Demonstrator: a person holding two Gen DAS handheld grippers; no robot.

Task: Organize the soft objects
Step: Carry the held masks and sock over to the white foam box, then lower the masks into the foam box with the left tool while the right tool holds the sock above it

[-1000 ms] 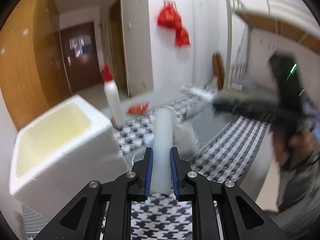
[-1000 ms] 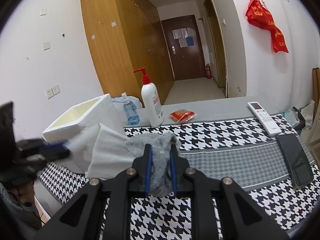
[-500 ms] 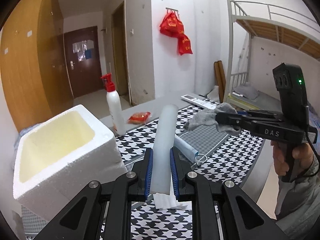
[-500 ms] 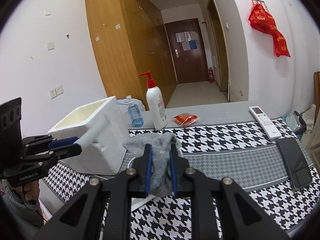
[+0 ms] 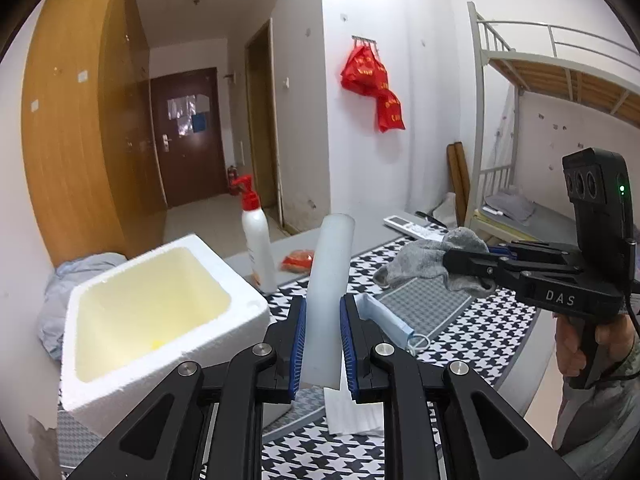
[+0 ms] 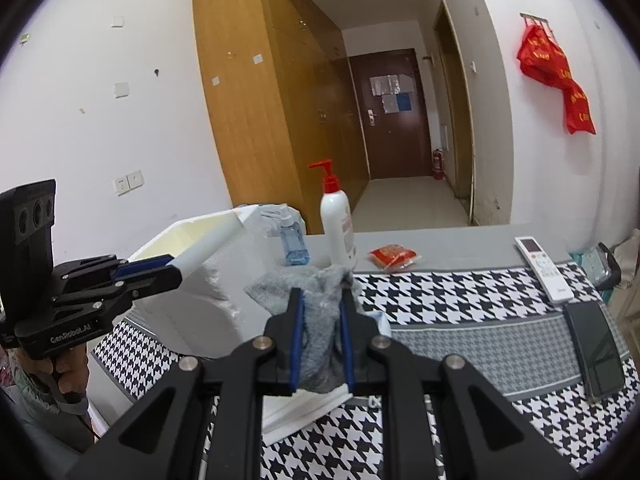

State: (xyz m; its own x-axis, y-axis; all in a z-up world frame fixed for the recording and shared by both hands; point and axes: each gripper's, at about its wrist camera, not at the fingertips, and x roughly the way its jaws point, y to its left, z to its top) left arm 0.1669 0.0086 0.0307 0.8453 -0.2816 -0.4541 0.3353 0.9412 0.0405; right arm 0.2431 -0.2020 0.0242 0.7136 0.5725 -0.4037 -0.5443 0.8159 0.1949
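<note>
Both tongs rose slightly since earlier; left tongs (image 5: 322, 338) gripped a white foam tube (image 5: 330, 280), right tongs (image 6: 322, 338) a grey sock (image 6: 316, 308). Best centre each over the foam box (image 5: 120, 300), lower left, before releasing.

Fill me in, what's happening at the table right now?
A person holds a gripper in each hand over the houndstooth tablecloth. The left gripper is shut on a white foam tube, lifted beside the open white foam box. The right gripper is shut on a grey sock, also held up off the table. A blue face mask and white tissues lie on the cloth below. The box looks nearly empty.
</note>
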